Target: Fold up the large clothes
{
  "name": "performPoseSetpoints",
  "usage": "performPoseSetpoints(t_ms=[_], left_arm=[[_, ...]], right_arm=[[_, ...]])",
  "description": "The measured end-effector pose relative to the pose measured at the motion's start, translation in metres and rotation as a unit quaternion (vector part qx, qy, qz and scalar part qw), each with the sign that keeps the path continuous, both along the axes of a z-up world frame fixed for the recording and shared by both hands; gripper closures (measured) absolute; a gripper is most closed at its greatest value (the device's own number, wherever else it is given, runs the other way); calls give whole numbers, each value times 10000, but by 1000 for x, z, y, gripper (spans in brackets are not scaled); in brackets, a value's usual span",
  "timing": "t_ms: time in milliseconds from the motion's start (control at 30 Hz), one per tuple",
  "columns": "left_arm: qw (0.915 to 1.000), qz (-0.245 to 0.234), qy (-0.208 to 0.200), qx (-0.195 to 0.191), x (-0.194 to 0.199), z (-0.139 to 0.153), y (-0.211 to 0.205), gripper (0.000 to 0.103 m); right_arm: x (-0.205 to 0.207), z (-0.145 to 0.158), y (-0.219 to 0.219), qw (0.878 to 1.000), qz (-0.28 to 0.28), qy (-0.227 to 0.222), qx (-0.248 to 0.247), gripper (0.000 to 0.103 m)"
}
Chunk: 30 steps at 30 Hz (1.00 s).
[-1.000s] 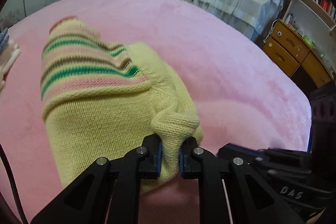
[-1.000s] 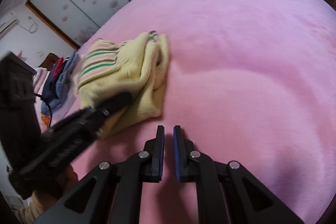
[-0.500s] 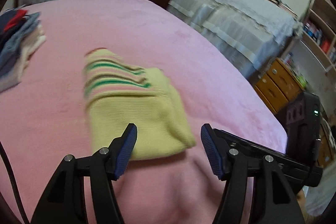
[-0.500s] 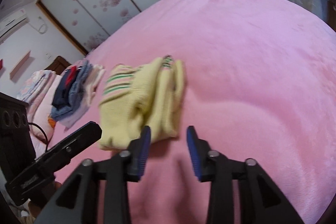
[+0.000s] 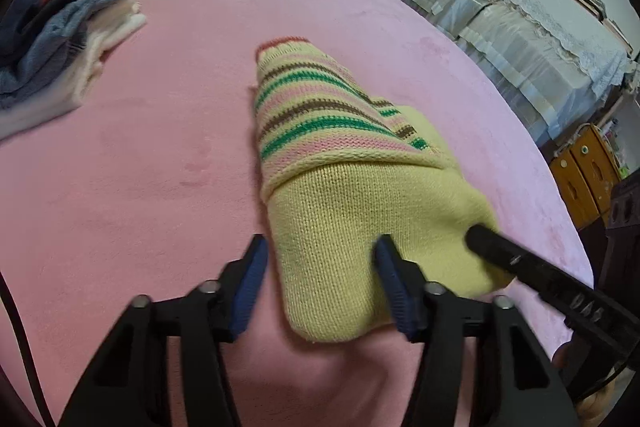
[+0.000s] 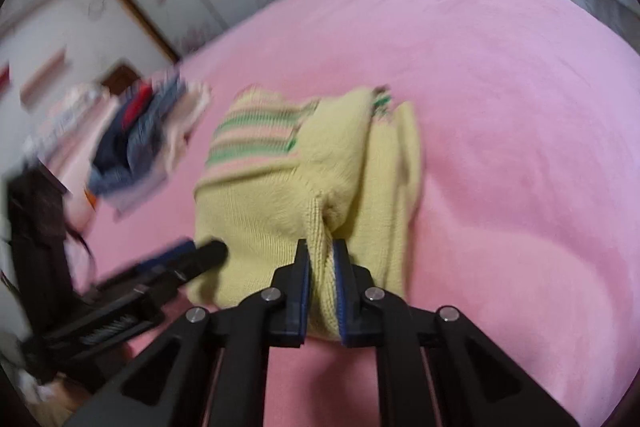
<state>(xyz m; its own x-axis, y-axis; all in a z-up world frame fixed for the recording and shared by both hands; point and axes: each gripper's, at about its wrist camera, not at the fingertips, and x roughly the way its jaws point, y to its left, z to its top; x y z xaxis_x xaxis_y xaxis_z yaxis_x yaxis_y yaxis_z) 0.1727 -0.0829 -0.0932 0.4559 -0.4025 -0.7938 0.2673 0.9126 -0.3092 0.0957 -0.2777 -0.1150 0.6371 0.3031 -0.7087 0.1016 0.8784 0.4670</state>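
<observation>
Sweater, the yellow knit one with green, pink and brown stripes, lies folded into a compact bundle on the pink bed, right of the stack of folded clothes. A second ago your left gripper pinched its near edge; now its jaws straddle the near left corner, half spread and closing, pads not yet pressing. Your right gripper, empty a second ago, has narrowed its jaws onto a ridge of the near right edge. Judging by this, you are regripping to carry or fold it again. Lettering on the right gripper's arm is too blurred to read.
</observation>
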Motion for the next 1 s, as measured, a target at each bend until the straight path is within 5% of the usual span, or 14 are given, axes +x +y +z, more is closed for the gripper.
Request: performPoseSetpoints(t_ms=[167, 400, 467, 533, 867, 900, 967, 1000], left_arm=[[9991, -245, 64, 353, -1, -19, -18, 59], [9991, -345, 103, 220, -5, -4, -7, 50], [9989, -449, 99, 70, -5, 7, -2, 49], [9986, -507, 66, -165, -1, 20, 4, 48], [9996, -17, 51, -274, 69, 26, 18, 53], [9997, -44, 112, -196, 76, 22, 13, 57], [9998, -72, 176, -101, 86, 17, 7, 63], [9999, -74, 144, -13, 89, 16, 3, 63]], right_arm=[[-1, -44, -13, 9978, -230, 585, 224, 93], [2, 1, -7, 9994, -34, 350, 18, 83], [7, 13, -7, 9998, -31, 181, -10, 66], [19, 22, -12, 10000, -48, 83, -26, 60], [97, -6, -13, 9982, 31, 593, -54, 60], [99, -9, -10, 9979, 109, 621, -120, 61], [99, -8, -8, 9978, 130, 524, -379, 96], [96, -5, -11, 9982, 47, 417, -435, 96]])
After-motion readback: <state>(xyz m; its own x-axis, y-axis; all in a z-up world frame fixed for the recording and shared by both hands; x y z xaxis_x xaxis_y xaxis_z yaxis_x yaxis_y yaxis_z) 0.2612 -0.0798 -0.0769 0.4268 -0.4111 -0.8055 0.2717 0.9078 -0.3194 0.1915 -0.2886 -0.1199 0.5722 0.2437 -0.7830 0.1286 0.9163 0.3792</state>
